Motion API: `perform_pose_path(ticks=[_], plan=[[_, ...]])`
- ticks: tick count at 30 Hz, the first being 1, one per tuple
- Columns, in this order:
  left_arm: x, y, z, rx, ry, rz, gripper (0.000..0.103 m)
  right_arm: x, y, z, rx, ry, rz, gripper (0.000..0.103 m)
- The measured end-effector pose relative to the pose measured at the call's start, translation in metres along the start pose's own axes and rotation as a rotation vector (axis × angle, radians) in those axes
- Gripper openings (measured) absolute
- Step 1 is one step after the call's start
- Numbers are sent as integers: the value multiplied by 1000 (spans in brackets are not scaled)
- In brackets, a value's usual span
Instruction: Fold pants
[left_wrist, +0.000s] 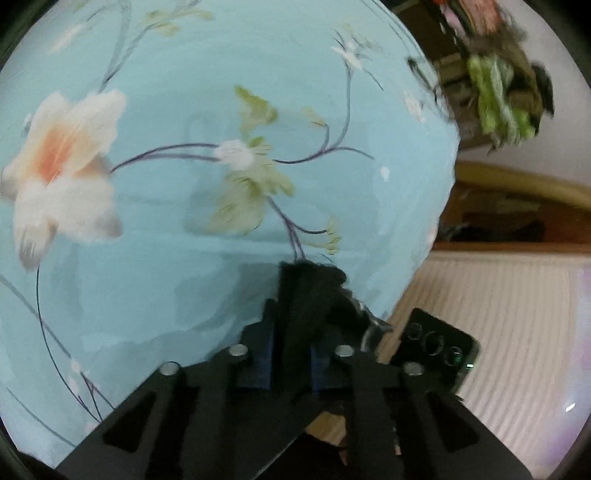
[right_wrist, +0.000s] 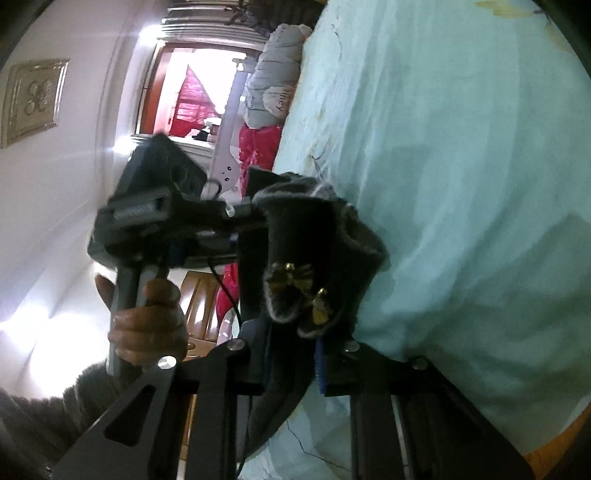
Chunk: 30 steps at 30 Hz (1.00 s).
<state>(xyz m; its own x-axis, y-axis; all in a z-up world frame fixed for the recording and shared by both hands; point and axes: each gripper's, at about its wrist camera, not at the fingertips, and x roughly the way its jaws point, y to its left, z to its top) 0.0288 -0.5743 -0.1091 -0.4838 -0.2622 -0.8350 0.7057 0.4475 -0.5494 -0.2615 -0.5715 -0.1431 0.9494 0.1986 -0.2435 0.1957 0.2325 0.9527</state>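
Note:
The pants are dark fuzzy fabric, bunched up over a pale blue flowered bedsheet. My left gripper is shut on a fold of them, and the cloth hides its tips. In the right wrist view the pants show small gold bows and hang in a lump beside the sheet. My right gripper is shut on their lower edge. The left gripper comes in from the left and pinches the top of the same bunch, held by a person's hand.
A dark phone lies on a ribbed cream surface beside the bed edge. A heap of clothes sits beyond the sheet. A grey bundle, red cloth and a wooden chair stand past the bed.

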Motion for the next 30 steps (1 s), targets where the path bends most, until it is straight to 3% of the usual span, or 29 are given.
perform_pose_path(ticks=[4, 8, 14, 18, 22, 23, 25, 27, 29, 30], plan=[[-26, 1, -16, -18, -70, -78, 11, 0, 14, 4, -22, 16, -24, 19], [-57, -6, -35, -24, -136, -128, 11, -1, 50, 3, -134, 36, -24, 19], [-120, 33, -93, -112, -246, -156, 13, 23, 117, -24, -308, 135, -3, 21], [-155, 88, -158, -230, -324, -145, 18, 56, 150, -61, -418, 246, -15, 22], [-179, 165, -237, -442, -411, -91, 32, 118, 169, -110, -470, 412, -46, 24], [-179, 181, -251, -500, -417, -86, 32, 134, 168, -122, -467, 448, -77, 27], [-173, 218, -285, -652, -407, -124, 32, 169, 165, -144, -489, 531, -186, 47], [-174, 242, -315, -740, -434, -159, 32, 189, 169, -165, -579, 578, -310, 49], [-177, 248, -334, -753, -481, -186, 33, 187, 185, -170, -634, 567, -314, 56], [-181, 248, -342, -751, -504, -194, 38, 182, 192, -168, -637, 562, -299, 59]])
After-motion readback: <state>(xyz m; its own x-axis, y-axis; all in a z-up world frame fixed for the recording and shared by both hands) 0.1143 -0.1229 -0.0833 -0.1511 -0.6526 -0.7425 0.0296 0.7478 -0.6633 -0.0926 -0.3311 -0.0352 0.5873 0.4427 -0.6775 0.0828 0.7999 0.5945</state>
